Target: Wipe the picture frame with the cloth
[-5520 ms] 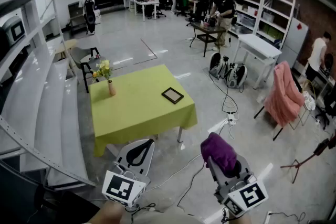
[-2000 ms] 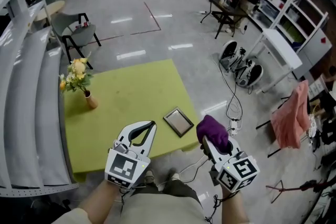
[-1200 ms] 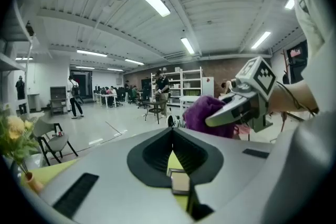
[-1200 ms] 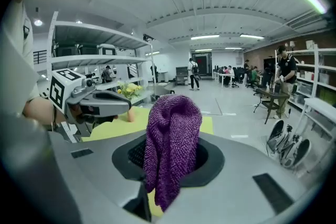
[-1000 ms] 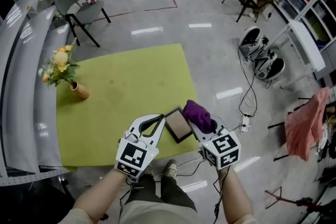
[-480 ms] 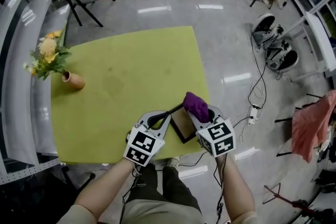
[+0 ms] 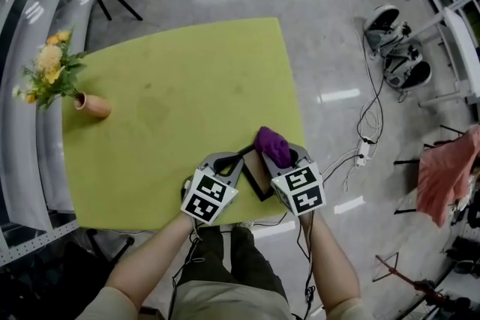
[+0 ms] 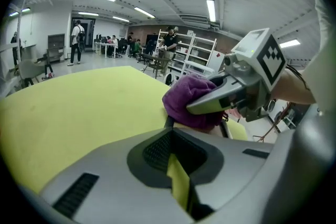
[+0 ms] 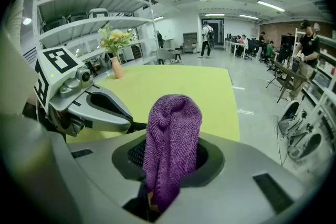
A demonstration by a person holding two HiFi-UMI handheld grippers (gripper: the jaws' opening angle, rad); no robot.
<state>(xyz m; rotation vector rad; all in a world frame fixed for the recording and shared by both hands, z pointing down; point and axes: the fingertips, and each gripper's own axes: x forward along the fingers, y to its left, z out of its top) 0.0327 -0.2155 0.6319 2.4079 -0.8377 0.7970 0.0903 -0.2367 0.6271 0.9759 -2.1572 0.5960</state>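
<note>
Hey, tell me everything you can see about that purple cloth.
The purple cloth is a nubby, terry-like rag, bunched and folded over into a rounded hump. The right gripper is shut on one end, so the rest sticks out past the jaws. It sits over the dark picture frame near the yellow-green table's front edge; contact can't be confirmed.

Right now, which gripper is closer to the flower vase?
Left. The left gripper is on the picture frame's side facing the vase; the right gripper, with the purple cloth, is beyond it, farther away.

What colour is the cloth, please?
The cloth is purple; the right gripper view shows it best.
</note>
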